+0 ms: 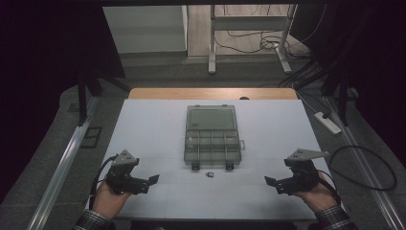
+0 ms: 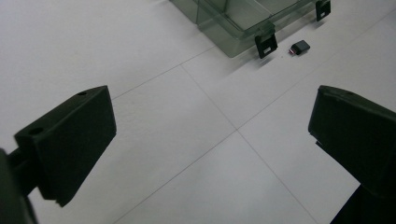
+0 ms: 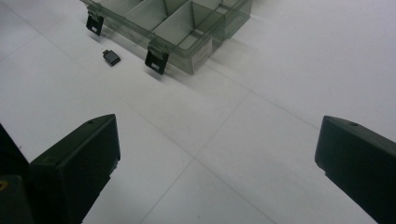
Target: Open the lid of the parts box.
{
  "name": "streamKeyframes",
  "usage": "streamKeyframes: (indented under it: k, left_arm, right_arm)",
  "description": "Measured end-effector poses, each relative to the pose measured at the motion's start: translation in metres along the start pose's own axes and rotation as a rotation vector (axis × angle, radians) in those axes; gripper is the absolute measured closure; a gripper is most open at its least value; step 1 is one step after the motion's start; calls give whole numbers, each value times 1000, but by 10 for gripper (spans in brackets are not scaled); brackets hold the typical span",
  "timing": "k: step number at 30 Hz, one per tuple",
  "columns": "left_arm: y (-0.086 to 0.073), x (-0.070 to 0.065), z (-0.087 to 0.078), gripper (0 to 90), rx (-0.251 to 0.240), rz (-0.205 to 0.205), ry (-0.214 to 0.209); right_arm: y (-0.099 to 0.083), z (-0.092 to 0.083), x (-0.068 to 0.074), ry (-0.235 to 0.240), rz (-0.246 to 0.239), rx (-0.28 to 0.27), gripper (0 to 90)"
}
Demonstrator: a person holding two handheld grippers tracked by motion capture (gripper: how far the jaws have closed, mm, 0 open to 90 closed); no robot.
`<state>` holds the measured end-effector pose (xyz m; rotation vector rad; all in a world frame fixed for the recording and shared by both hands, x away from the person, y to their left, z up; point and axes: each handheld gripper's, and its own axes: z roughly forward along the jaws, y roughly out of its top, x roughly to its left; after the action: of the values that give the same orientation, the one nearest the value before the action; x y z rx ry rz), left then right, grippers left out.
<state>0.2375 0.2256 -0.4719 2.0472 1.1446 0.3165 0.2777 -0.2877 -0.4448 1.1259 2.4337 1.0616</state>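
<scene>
A clear grey compartment box (image 1: 211, 143) lies open in the middle of the white table surface (image 1: 153, 124), its lid (image 1: 211, 119) folded flat toward the far side. A small dark part (image 1: 209, 174) lies on the table just in front of the box, between its two black latches. My left gripper (image 1: 152, 180) is held at the near left, jaws open and pointing inward. My right gripper (image 1: 271, 182) mirrors it at the near right, also open. In the left gripper view, the gripper (image 2: 212, 116) has bare table between its jaws, with the box (image 2: 233, 23) and the part (image 2: 299, 47) ahead. The right gripper view shows the gripper (image 3: 219, 140), the box (image 3: 187, 23) and the part (image 3: 111, 57).
A wooden table edge (image 1: 213, 93) shows beyond the white surface. On the floor to the right lie a white power strip (image 1: 327, 122) and a looped black cable (image 1: 378, 167). Metal desk legs (image 1: 211, 43) and more cables stand farther back.
</scene>
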Motion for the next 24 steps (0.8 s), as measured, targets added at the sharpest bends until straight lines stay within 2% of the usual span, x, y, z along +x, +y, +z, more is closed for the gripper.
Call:
streamKeyframes:
  k: [5,10,13,24]
  left_arm:
    - [-7,0,-8,0,-12,-6,14]
    - [-14,2,-16,0,-40,-33,20]
    - [-18,2,-20,0,-45,-34,34]
    - [-28,-2,-29,0,-24,-21,82]
  right_arm:
    - [-11,-9,-3,-24,21,0,0]
    - [-18,-18,-3,-31,46,-14,0]
    - [-22,-22,-2,-36,55,-15,0]
    - [-30,-31,2,-59,68,-1,0]
